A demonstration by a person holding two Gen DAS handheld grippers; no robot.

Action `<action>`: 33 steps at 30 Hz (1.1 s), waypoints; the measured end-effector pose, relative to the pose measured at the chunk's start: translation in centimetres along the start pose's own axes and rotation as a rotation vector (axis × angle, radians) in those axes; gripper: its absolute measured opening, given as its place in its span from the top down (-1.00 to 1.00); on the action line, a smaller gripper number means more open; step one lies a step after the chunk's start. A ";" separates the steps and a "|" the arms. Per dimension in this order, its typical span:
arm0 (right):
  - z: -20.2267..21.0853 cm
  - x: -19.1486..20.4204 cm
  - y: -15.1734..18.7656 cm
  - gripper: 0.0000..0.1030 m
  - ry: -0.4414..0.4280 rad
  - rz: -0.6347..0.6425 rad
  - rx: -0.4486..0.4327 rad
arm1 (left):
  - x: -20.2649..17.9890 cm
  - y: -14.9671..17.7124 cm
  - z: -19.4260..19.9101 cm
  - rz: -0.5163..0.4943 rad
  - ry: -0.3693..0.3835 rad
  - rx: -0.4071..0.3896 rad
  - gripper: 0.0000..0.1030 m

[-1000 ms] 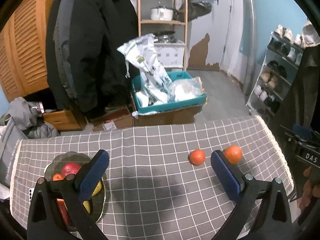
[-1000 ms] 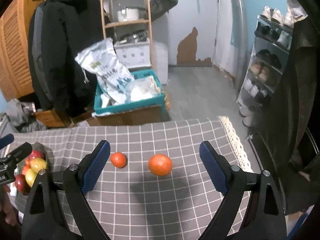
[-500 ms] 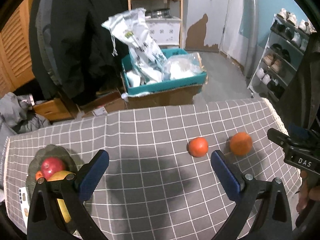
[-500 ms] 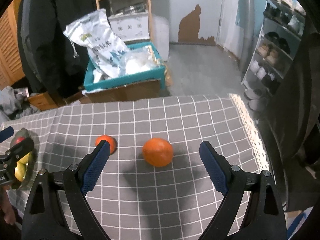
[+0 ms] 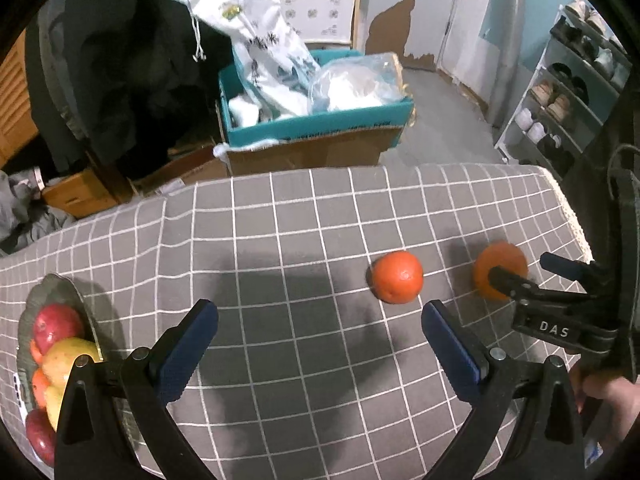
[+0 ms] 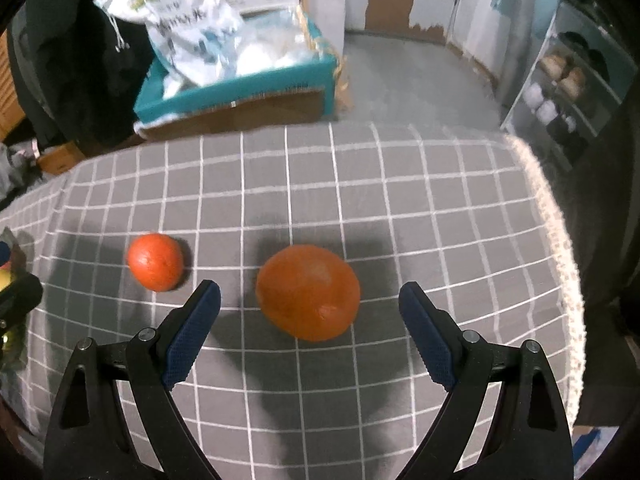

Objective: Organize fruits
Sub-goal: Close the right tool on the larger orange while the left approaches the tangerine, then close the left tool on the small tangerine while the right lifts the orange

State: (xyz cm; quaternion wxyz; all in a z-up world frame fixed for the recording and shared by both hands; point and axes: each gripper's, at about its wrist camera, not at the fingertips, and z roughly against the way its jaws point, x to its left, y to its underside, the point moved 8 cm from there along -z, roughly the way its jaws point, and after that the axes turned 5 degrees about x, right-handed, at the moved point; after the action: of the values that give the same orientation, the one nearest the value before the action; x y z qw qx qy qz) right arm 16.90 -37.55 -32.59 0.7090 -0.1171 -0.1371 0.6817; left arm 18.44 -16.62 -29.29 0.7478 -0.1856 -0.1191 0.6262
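The right gripper [image 6: 310, 322] hung over the worktop [image 6: 400, 208] with its jaws spread wide and nothing between the pads — the big orange [image 6: 307, 297] lay just ahead of the gap, untouched. The left gripper [image 5: 320, 344] was likewise released, its jaws apart above bare checked cloth. To its left, at the worktop's near edge, sat the bowl [image 5: 52, 292], holding red apples [image 5: 56, 326] and yellow fruit [image 5: 66, 362]. A little farther out lay the small orange [image 5: 397, 277], left of the big one and clear of it. Past the worktop's far edge stood a teal box [image 5: 316, 124] on the floor, stuffed with white bags [image 5: 260, 44], and beyond it a dark coat [image 5: 120, 60] — a shoe rack [image 5: 568, 92] stood off to the right.
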 end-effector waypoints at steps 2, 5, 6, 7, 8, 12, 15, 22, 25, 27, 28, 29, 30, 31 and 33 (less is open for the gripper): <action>-0.7 0.0 0.1 -0.74 -0.002 -0.002 0.008 | 0.1 0.1 -0.6 0.003 -0.001 0.011 -0.99; -1.5 0.0 -0.1 -0.74 -0.001 0.000 0.017 | 0.1 0.0 -1.4 0.009 0.003 0.026 -0.99; -1.7 -0.1 -0.3 -0.74 -0.001 0.000 0.021 | 0.0 -0.1 -1.7 0.007 0.005 0.030 -0.99; -1.9 0.0 -0.3 -0.74 -0.004 -0.001 0.025 | -0.1 -0.1 -1.9 0.002 0.006 0.033 -0.99; -2.1 -0.1 -0.3 -0.73 -0.008 -0.002 0.029 | -0.3 -0.2 -2.2 -0.006 0.002 0.036 -0.99; -3.1 0.0 -0.3 -0.61 -0.015 0.000 0.058 | -1.1 -0.7 -3.0 -0.039 0.000 0.040 -0.99; -3.9 0.1 -0.1 -0.41 -0.025 -0.001 0.078 | -1.7 -1.0 -3.6 -0.052 0.008 0.047 -0.99; -3.7 -1.0 0.4 -0.26 -0.030 -0.034 0.069 | -2.7 -1.3 -5.5 -0.035 0.068 0.083 -0.99; -3.3 -1.9 0.7 -0.25 -0.009 -0.061 0.052 | -3.5 -1.5 -6.5 -0.056 0.085 0.094 -0.99; -3.1 -2.6 0.8 -0.25 -0.005 -0.086 0.045 | -3.8 -1.6 -7.2 -0.077 0.068 0.102 -0.99; -3.0 -2.8 0.8 -0.25 -0.001 -0.091 0.043 | -4.0 -1.6 -7.6 -0.082 0.064 0.109 -0.99; -3.0 -3.1 0.9 -0.25 0.005 -0.099 0.039 | -4.2 -1.7 -8.0 -0.085 0.065 0.118 -0.99; -2.9 -3.4 0.9 -0.25 0.010 -0.106 0.034 | -4.4 -1.8 -8.2 -0.085 0.069 0.122 -0.99; -2.9 -3.4 0.8 -0.25 0.014 -0.108 0.032 | -4.6 -1.9 -8.5 -0.085 0.072 0.126 -0.99; -2.8 -3.6 0.7 -0.25 0.037 -0.099 0.025 | -4.9 -2.0 -9.0 -0.092 0.072 0.134 -0.99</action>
State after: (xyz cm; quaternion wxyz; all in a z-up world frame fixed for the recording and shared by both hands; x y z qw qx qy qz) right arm 17.16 -41.10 -35.58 0.7457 -0.1139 -0.1214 0.6452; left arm 23.01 -22.85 -36.28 0.7904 -0.1518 -0.0584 0.5906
